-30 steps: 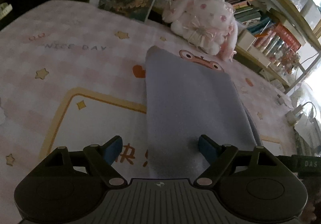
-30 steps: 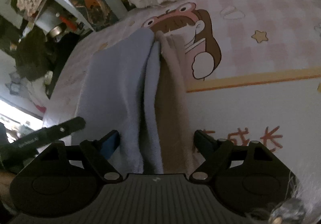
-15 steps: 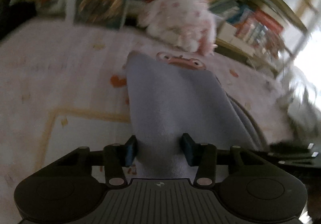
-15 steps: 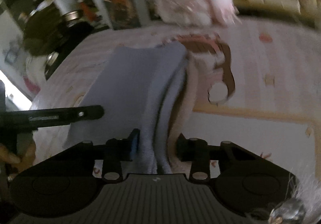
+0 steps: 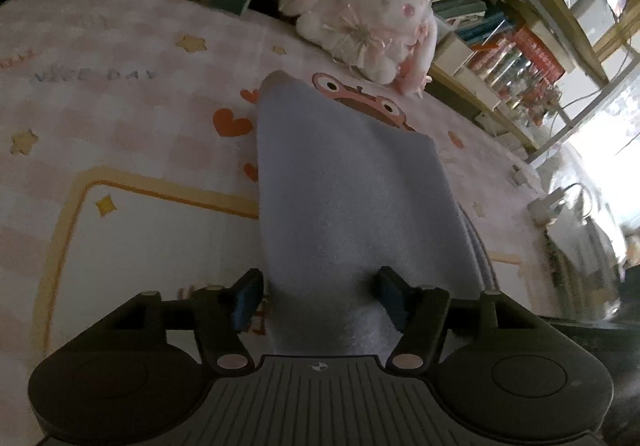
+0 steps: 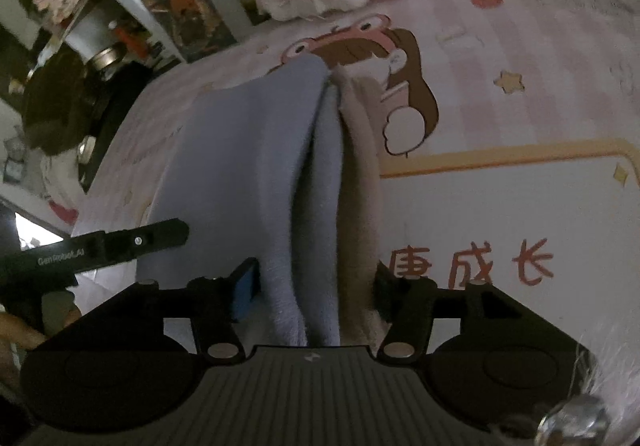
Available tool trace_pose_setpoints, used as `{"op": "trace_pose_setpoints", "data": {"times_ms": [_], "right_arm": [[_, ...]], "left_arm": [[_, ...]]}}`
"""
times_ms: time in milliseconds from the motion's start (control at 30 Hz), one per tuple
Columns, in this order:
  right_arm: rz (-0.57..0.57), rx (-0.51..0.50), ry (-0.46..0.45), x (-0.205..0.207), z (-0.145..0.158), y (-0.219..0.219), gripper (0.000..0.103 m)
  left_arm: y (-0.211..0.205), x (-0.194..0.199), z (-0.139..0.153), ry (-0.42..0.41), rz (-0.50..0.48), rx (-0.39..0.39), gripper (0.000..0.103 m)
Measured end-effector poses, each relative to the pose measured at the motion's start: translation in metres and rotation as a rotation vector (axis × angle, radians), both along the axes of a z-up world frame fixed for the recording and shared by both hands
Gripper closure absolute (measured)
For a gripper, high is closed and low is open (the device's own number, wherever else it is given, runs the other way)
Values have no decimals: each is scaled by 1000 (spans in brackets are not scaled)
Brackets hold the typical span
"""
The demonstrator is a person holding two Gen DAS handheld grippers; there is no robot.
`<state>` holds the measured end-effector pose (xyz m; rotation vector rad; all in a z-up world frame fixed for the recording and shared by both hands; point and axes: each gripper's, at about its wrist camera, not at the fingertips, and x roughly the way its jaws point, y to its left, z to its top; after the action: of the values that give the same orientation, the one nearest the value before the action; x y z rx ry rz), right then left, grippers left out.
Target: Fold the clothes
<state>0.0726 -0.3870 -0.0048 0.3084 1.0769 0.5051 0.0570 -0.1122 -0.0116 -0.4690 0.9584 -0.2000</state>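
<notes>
Left view: the left gripper [image 5: 318, 296] has its fingers pressed in on the near end of the blue cloth [image 5: 344, 186]. The cloth runs away from the gripper across the pink mat [image 5: 120, 118] toward the soft bunny [image 5: 360, 14]. It lies flat and smooth, with more layers peeking out at its right edge, so it looks folded over already.

Right view: the right gripper [image 6: 312, 286] has its fingers closed on the other near corner of the cloth [image 6: 248, 150]. Blue layers and a tan inside bunch up between them. The dim light makes it hard to count layers. Both grippers hold the near edge side by side, likely to move that whole end together and keep it even.
</notes>
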Motion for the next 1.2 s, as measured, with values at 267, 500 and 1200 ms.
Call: {"op": "trace_pose_setpoints", "data": {"times_ms": [267,500,1200], "right_arm": [[-26,23,29,4,-6,2,49],[83,-107,-123,-9,11,23,64],[121,-62,-153,-14,13,21,69]], "left_arm": [[1,4,-6,16,0,-50,46],[-11,5,5,-19,-48,53,50],[-20,-8,18,-112,-51,85,56]]}}
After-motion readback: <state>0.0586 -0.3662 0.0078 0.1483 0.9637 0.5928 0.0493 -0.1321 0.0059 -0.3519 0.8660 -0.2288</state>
